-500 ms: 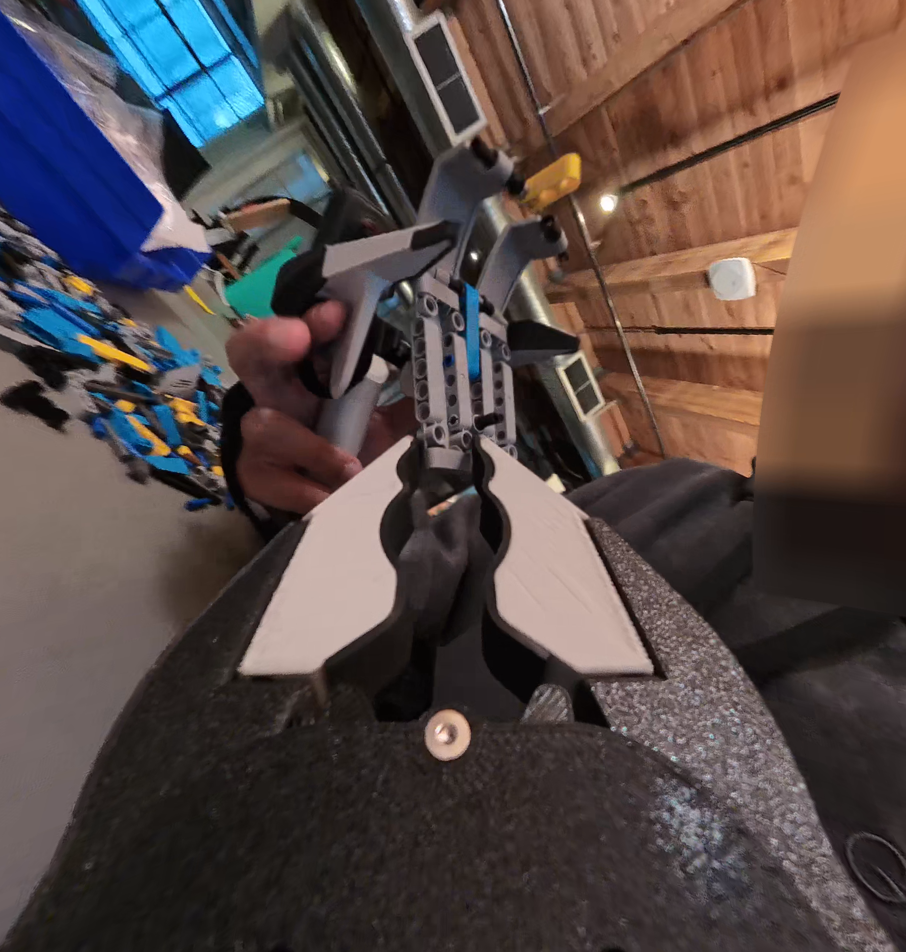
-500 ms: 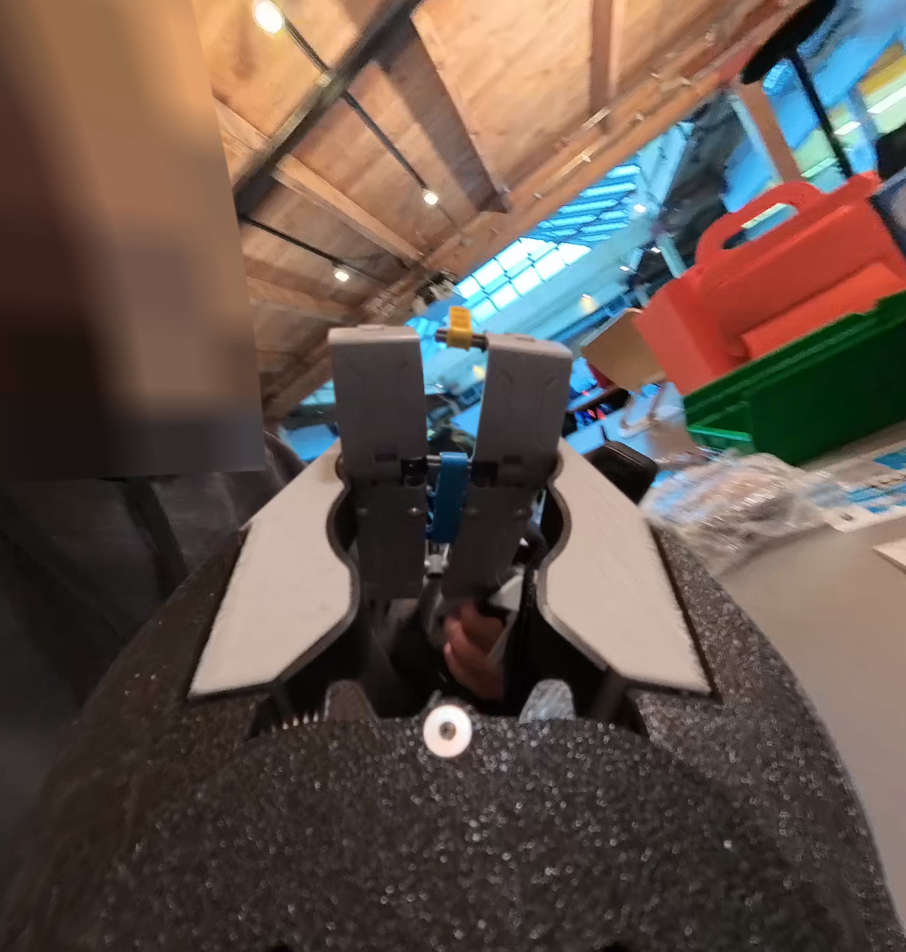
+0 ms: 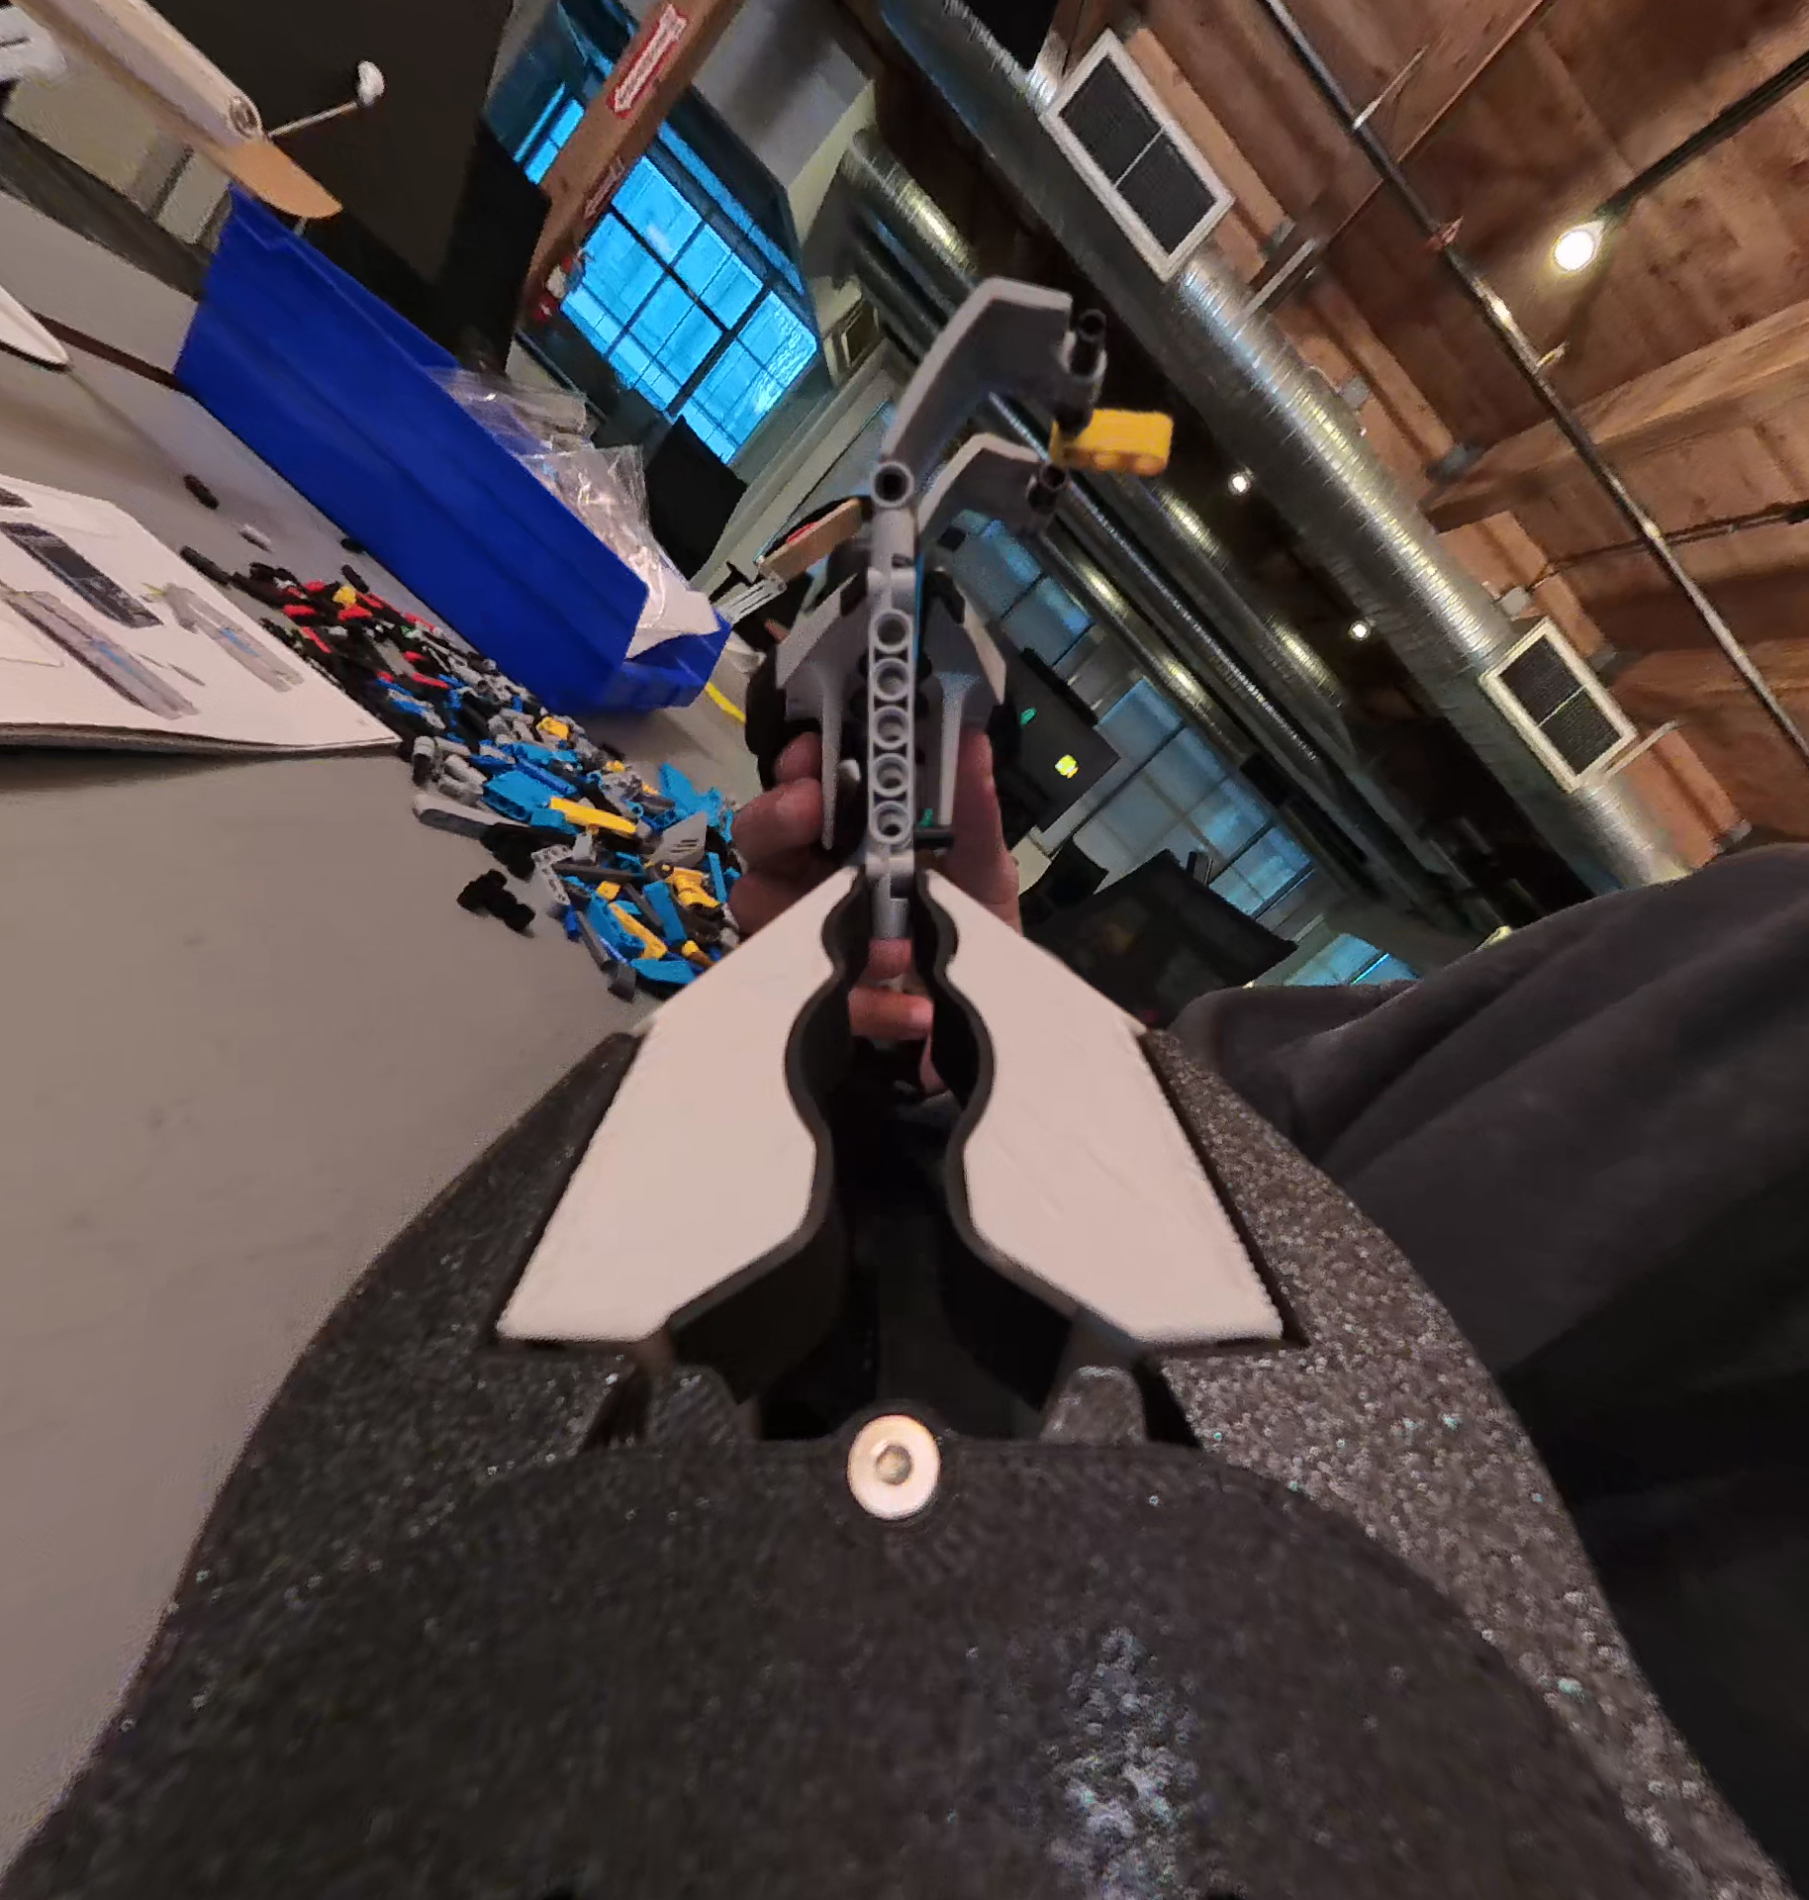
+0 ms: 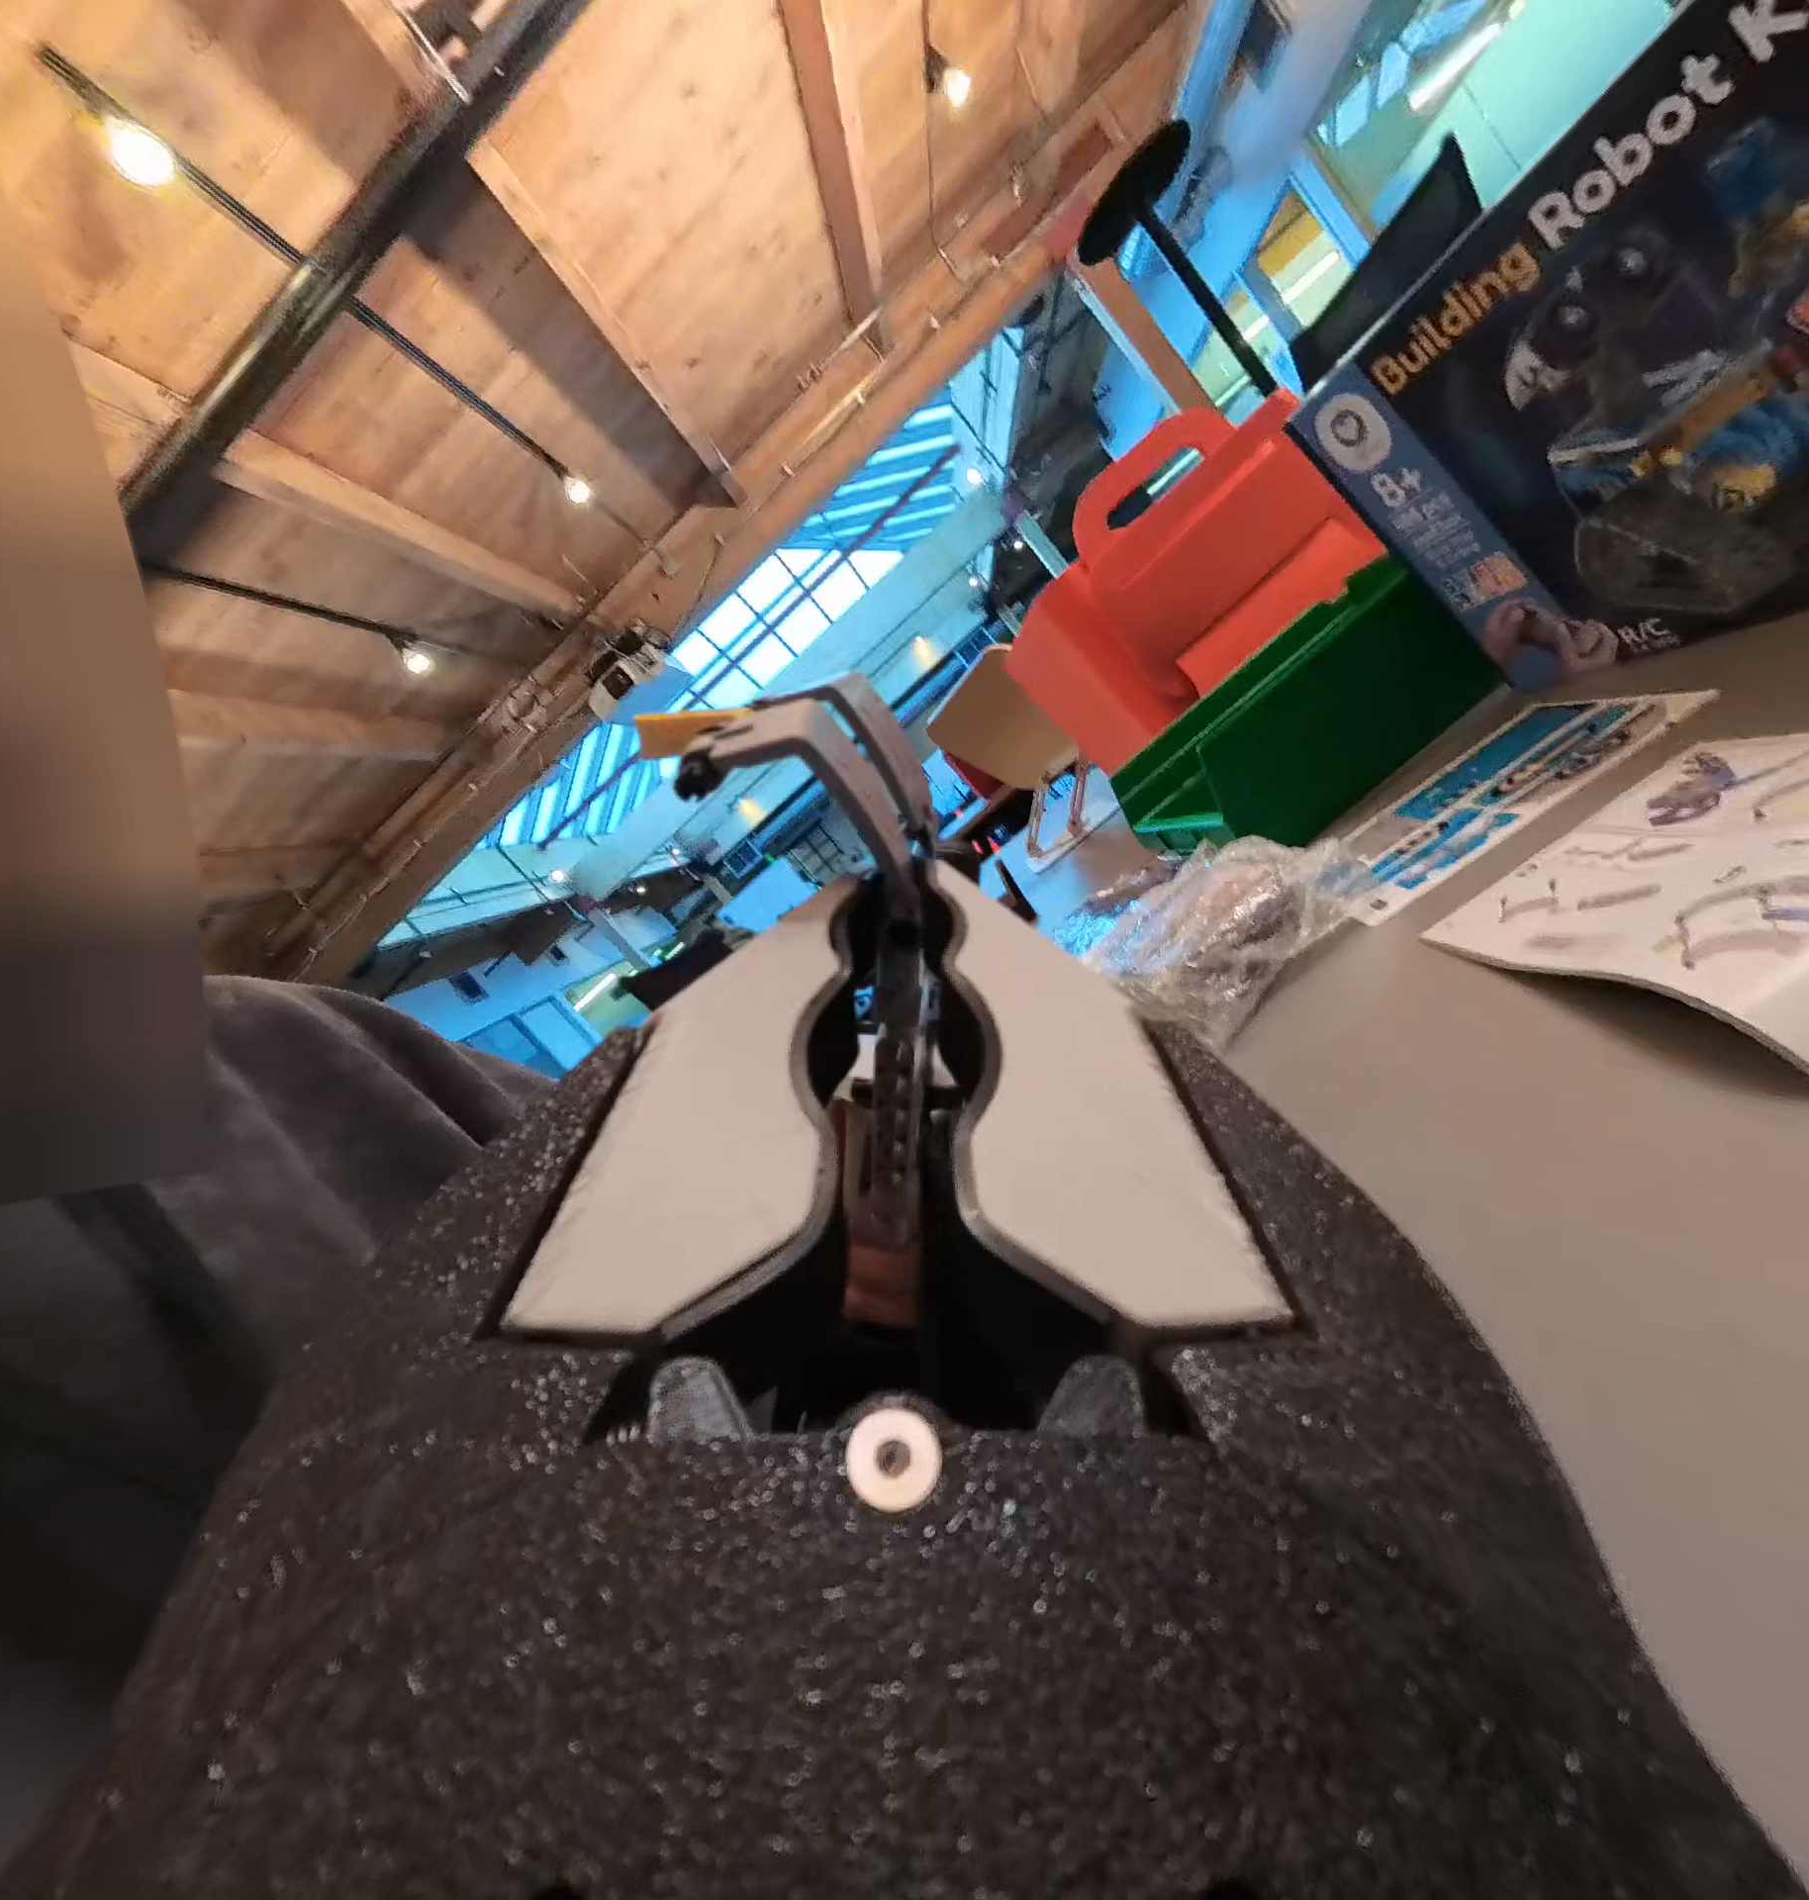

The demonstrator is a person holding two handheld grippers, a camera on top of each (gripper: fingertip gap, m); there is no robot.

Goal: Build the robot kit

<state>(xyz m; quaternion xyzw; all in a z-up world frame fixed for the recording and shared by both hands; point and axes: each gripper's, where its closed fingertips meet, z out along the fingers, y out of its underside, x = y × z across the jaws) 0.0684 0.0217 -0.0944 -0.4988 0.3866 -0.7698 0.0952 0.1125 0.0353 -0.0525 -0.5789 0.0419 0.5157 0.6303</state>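
Left wrist view: our left gripper (image 3: pixel 888 905) and right gripper (image 4: pixel 895 884) both pinch the light, rigid grey brick assembly (image 3: pixel 892 720) by its beam.

Each speckled black foam gripper body (image 3: pixel 880 1696) carries two flat pale grey angular fingers (image 3: pixel 695 1162) edged in black, a round silver screw (image 3: pixel 891 1464) behind the jaws, and a dark grey fleece sleeve (image 3: pixel 1558 1110) alongside.

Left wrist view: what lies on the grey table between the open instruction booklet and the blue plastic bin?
A scattered pile of small blue, yellow, black and red building pieces, seen only in this left wrist view.
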